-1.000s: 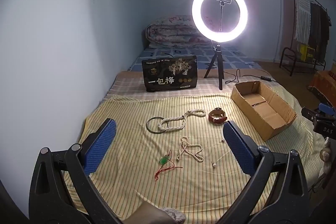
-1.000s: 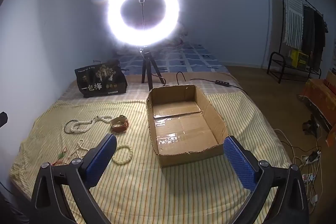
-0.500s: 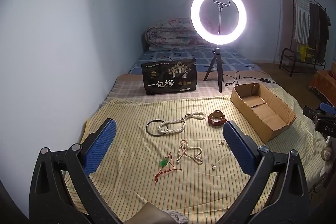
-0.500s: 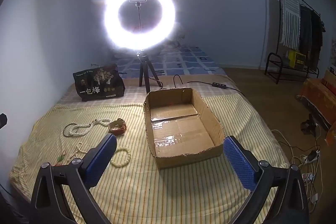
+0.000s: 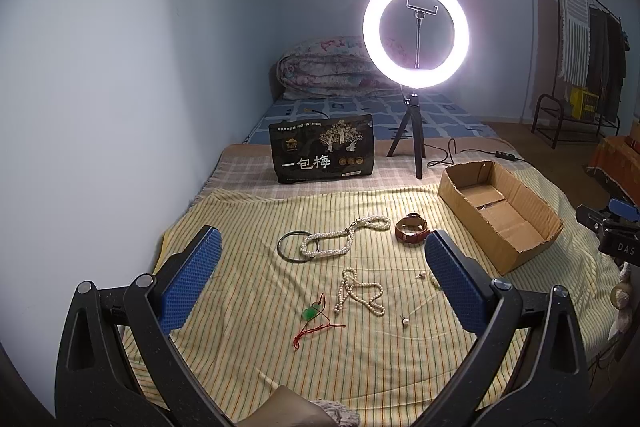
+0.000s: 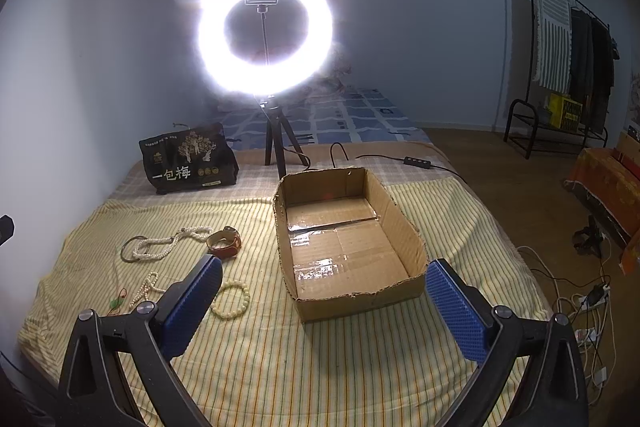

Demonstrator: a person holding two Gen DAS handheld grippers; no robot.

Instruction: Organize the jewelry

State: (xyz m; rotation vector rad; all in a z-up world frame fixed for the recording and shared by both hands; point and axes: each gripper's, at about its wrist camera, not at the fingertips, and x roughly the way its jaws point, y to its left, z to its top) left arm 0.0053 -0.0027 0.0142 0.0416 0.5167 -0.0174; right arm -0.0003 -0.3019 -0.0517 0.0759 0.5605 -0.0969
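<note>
Jewelry lies on a yellow striped cloth: a dark bangle overlapped by a long pearl necklace, a brown leather watch, a shorter pearl strand, a green pendant on red cord, and small earrings. A cream bead bracelet lies left of the empty cardboard box. My left gripper is open above the cloth, holding nothing. My right gripper is open and empty, in front of the box.
A lit ring light on a tripod stands behind the cloth beside a black printed bag. A folded quilt lies at the wall. A clothes rack and floor cables are to the right.
Both grippers have pulled back and risen slightly, so the jewelry and box sit a little farther away. Nothing was picked up or moved.
</note>
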